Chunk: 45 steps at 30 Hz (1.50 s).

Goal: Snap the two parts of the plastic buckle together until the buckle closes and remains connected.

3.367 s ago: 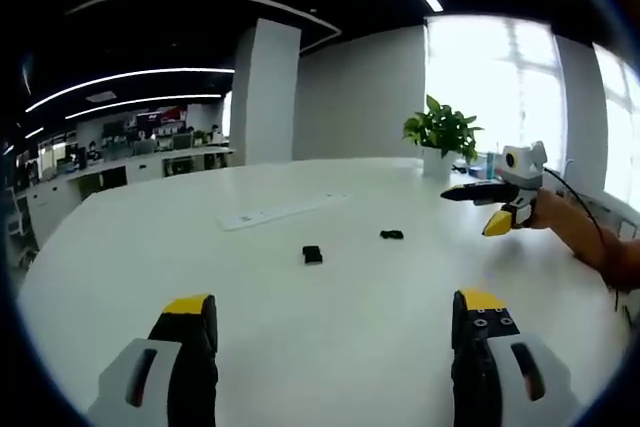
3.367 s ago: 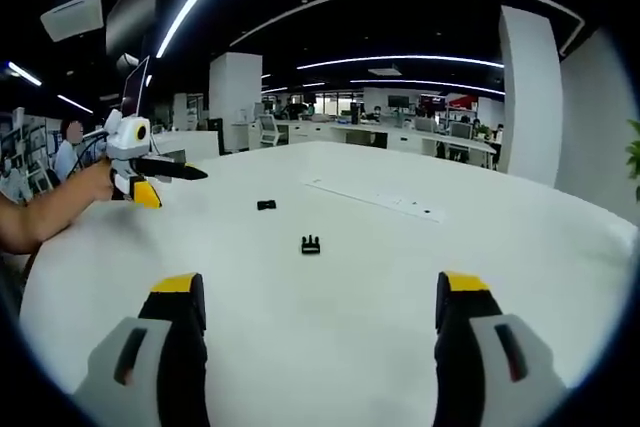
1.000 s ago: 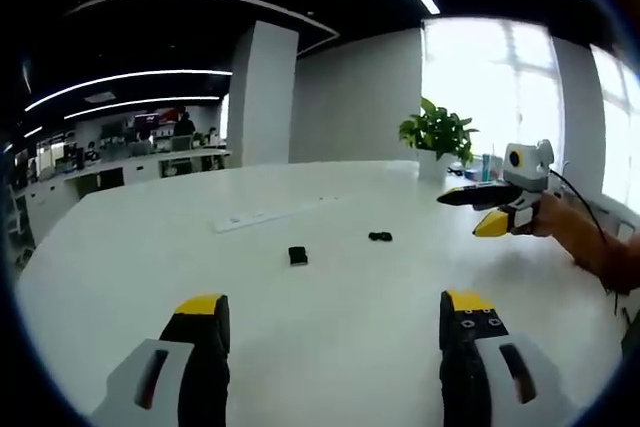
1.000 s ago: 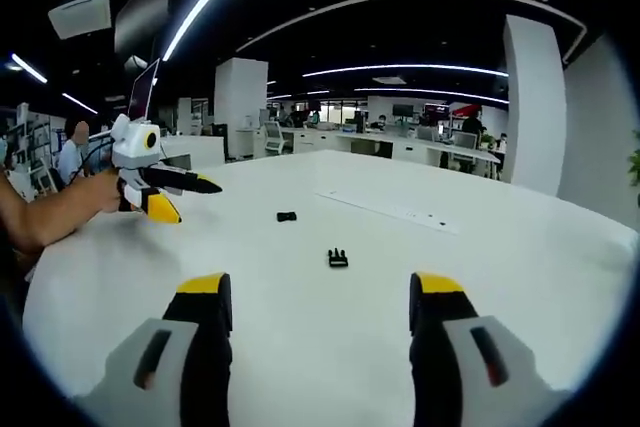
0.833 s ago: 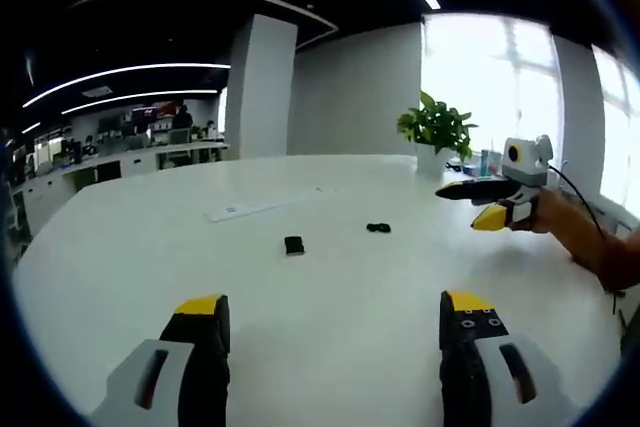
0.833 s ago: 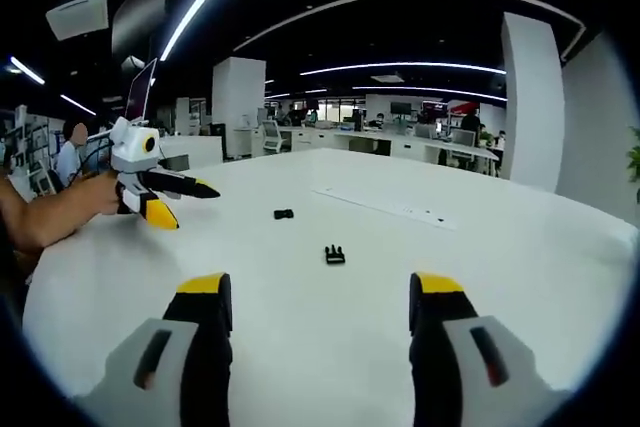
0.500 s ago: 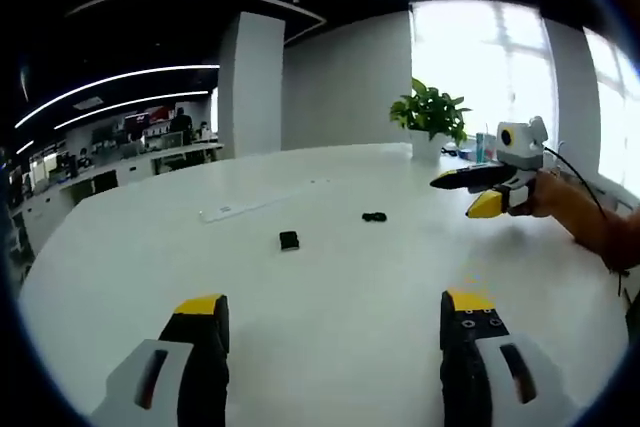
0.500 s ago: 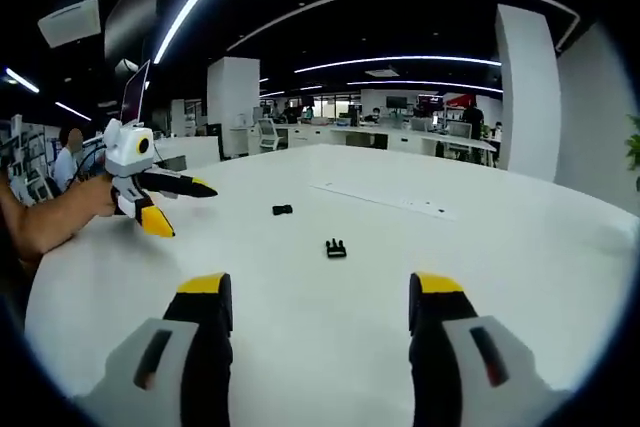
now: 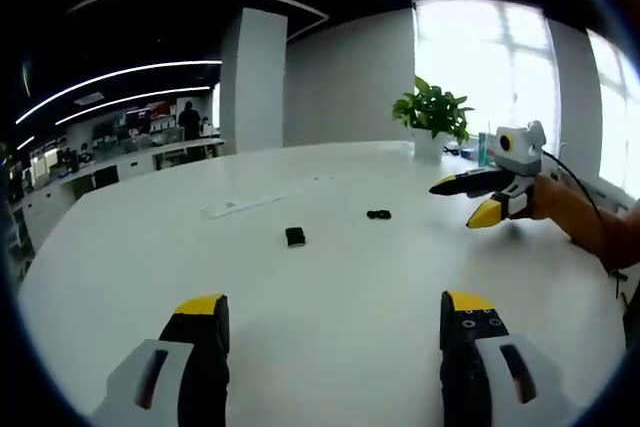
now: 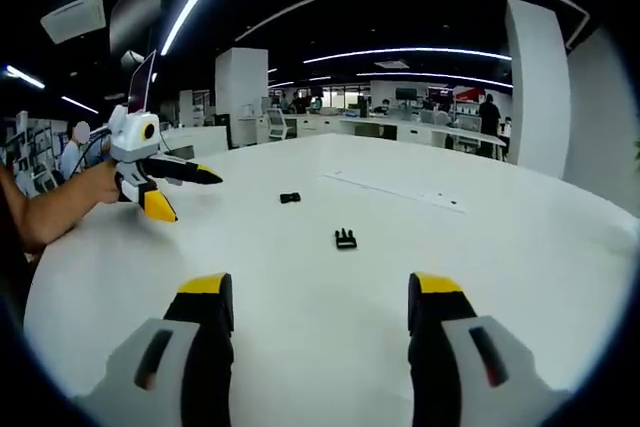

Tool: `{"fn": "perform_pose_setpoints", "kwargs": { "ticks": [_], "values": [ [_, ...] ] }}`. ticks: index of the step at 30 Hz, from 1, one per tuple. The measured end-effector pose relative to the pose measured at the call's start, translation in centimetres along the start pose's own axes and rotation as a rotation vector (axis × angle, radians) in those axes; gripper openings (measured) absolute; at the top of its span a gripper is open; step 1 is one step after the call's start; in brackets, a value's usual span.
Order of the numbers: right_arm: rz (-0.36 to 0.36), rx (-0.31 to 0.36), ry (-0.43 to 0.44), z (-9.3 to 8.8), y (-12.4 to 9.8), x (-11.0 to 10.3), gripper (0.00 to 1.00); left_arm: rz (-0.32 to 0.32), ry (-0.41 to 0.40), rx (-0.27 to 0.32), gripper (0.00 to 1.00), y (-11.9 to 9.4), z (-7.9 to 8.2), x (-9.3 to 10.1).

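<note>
Both buckle halves lie loose and apart on the white counter (image 9: 330,317), neither yet grasped. In the left gripper view the left tongs (image 9: 330,319) stand spread wide and empty, and the socket half (image 9: 295,237) sits at about 12 o'clock from them, a little toward 11, with the pronged half (image 9: 378,215) farther out near 1 o'clock. In the right gripper view the right tongs (image 10: 320,297) are likewise parted with nothing between them; the pronged half (image 10: 346,239) lies close to 12 o'clock ahead, prongs apparently pointing away, and the socket half (image 10: 290,198) lies beyond it toward 11 o'clock. Each tongs thus seems nearer to a different half: left to the socket, right to the prongs, which suits a two-handed join. The pieces are too small to read their long axes with confidence. The counter is bare around both halves, with a long white power strip (image 9: 262,201) behind them and a potted plant (image 9: 434,119) well off, so approach room looks ample and the counter edges are far.
</note>
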State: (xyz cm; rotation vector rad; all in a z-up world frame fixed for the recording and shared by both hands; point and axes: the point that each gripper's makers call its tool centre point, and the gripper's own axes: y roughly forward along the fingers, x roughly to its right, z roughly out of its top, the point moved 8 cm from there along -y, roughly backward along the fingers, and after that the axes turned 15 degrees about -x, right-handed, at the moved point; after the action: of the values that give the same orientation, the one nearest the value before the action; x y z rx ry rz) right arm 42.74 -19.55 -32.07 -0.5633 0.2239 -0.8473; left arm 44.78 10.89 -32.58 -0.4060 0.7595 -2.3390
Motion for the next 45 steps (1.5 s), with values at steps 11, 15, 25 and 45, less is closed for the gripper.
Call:
{"fn": "perform_pose_setpoints", "kwargs": {
  "ticks": [11, 15, 25, 45],
  "values": [
    [0.036, -0.016, -0.018, 1.6, 2.6, -0.2, 0.69, 0.066, 0.045, -0.022, 0.84, 1.3, 1.5, -1.2],
    [0.027, -0.022, -0.031, 1.6, 2.8, 0.0, 0.69, 0.027, 0.019, -0.018, 0.84, 2.2, 1.7, -0.7],
    [0.013, -0.042, -0.024, 1.4, 3.1, 0.7, 0.69, 0.031, 0.013, -0.001, 0.84, 3.2, 2.6, -2.1],
    [0.011, -0.071, -0.012, 1.8, 4.0, 1.7, 0.63, 0.013, -0.003, -0.011, 0.81, 5.2, 3.9, -2.7]
  ]
}}
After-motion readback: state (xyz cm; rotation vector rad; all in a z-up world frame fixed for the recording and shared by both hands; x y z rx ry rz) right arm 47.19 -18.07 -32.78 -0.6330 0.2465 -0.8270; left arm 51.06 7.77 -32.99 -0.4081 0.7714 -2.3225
